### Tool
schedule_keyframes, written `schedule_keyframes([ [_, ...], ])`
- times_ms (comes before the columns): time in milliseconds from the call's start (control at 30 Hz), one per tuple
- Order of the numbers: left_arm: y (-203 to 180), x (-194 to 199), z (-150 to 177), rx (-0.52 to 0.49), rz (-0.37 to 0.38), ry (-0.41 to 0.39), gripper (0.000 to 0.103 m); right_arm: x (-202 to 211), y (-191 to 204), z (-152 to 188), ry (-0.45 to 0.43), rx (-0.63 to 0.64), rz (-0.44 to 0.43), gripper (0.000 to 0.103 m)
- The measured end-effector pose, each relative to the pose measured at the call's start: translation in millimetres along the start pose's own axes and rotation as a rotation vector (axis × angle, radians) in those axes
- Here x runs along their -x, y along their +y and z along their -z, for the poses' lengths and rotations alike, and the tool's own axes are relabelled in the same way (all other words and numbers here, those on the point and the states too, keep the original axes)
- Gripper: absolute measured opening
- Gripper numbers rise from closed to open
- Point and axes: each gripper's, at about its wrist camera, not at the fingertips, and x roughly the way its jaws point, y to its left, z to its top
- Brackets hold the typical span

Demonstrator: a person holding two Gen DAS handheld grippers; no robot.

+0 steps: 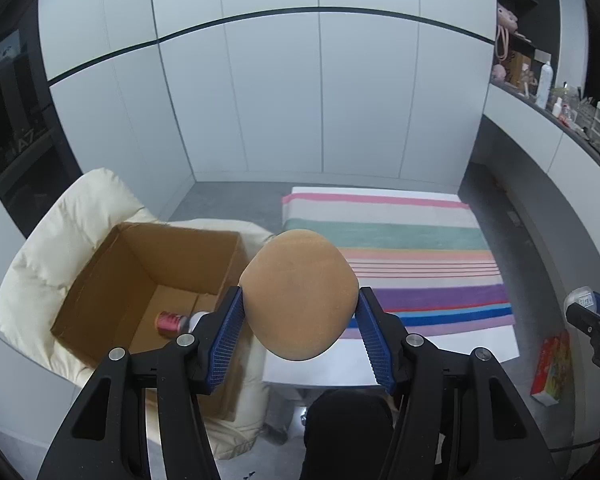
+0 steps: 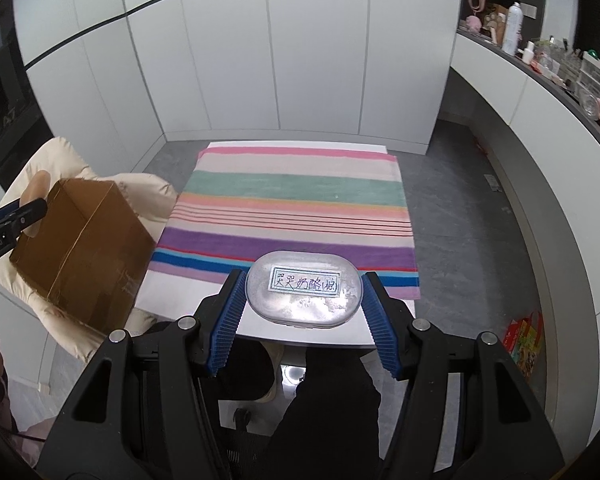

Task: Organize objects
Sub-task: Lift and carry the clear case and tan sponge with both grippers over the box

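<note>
My left gripper (image 1: pixel 299 309) is shut on a tan rounded sponge (image 1: pixel 298 294) and holds it in the air, just right of an open cardboard box (image 1: pixel 112 268). A pink can (image 1: pixel 171 322) lies on the box floor. My right gripper (image 2: pixel 302 294) is shut on a silver oval case (image 2: pixel 304 290) with a handwritten label, held above the near edge of the table. In the right wrist view the box (image 2: pixel 80 248) stands at the left, with the left gripper (image 2: pixel 14 216) and the sponge (image 2: pixel 38 190) at its far side.
The box rests on a cream padded chair (image 1: pixel 40 264). A striped cloth (image 2: pixel 296 208) covers a white table (image 2: pixel 180 300). A colourful carton (image 2: pixel 526 340) lies on the grey floor at the right. A curved counter (image 2: pixel 540 92) with bottles runs along the right. White cabinet walls stand behind.
</note>
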Motion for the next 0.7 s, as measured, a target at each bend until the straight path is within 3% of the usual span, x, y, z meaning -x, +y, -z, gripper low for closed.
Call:
schedule_keyframes([
  [300,44.6,0.4,20.4,0.061,-0.081,0.033,0.058,-13.8,56.8,3.6,0.035,0.114,-0.082,0.061],
  [700,139.6,19.2,63.7,0.208,-0.218,0.071,0.058,-29.8,170.1,9.1,0.067,0.311,-0.225,0.061],
])
